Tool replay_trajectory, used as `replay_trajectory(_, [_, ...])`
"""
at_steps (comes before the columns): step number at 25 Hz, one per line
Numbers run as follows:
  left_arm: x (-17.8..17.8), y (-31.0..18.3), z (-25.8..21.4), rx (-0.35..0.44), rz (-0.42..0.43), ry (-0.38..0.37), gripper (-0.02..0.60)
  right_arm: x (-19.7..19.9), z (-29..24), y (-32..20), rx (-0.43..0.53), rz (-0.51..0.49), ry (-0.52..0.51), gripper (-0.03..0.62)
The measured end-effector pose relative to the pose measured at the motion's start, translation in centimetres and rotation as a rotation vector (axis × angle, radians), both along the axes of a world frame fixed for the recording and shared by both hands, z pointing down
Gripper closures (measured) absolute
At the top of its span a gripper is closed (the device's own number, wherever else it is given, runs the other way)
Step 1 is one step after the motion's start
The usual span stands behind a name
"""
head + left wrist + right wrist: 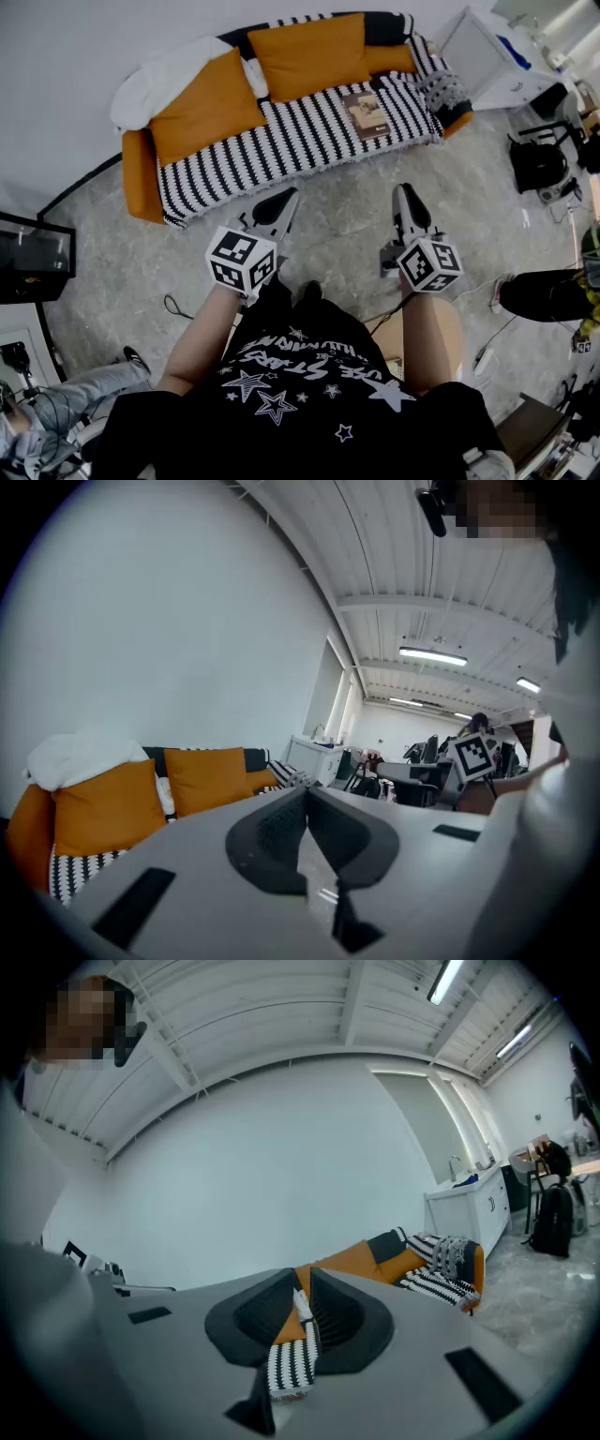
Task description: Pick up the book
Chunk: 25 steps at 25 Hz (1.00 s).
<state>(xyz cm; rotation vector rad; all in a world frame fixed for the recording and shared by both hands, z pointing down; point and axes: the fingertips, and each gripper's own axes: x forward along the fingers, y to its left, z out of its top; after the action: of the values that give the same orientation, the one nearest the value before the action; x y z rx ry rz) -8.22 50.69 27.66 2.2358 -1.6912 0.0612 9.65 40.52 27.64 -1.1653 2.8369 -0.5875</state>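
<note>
Book [367, 114] lay on sofa [246, 156] seat, straight ahead of right gripper [406, 190], well apart; left gripper [287, 195] farther off. Both fingers together, empty.

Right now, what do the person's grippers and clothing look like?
Left gripper and right gripper: grey bodies, black pads, each with a white cube of black square markers. The person wears a short-sleeved black T-shirt printed with white stars and lettering.

The book [367, 113] on the sofa [281, 141], upper right of the head view, is too small to read. The left tongs [307, 794] and right tongs [302, 1283] each hide most of the sofa seat.
</note>
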Motion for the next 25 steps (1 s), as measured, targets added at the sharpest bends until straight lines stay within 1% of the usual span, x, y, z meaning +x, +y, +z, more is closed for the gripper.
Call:
replay_trajectory(4, [0.4, 0.4, -0.9, 0.003, -0.013, -0.004, 0.574, -0.3, -0.9, 0.8, 0.045, -0.001, 0.034, 0.528])
replay_trajectory(8, [0.8, 0.1, -0.8, 0.003, -0.019, -0.007, 0.574, -0.7, -0.7, 0.7, 0.092, 0.032, 0.117, 0.528])
replay_trajectory(10, [1.1, -0.2, -0.7, 0.008, -0.022, -0.009, 0.574, -0.6, -0.4, 0.4, 0.110, 0.062, 0.160, 0.528])
replay_trajectory(15, [2.1, -0.8, -1.4, 0.022, -0.031, -0.020, 0.574, 0.3, -0.5, 0.0, 0.150, 0.176, 0.255, 0.528])
replay_trajectory(18, [2.7, -1.3, -2.0, 0.032, -0.018, -0.025, 0.574, 0.2, -0.7, 0.1, 0.162, 0.192, 0.275, 0.528])
replay_trajectory(21, [3.5, -2.0, -2.2, 0.035, -0.015, -0.029, 0.574, 0.2, -0.6, 0.3, 0.159, 0.170, 0.268, 0.528])
replay_trajectory(25, [5.0, -3.4, -2.6, 0.050, -0.018, -0.031, 0.574, 1.4, -0.4, -0.1, 0.164, 0.188, 0.281, 0.527])
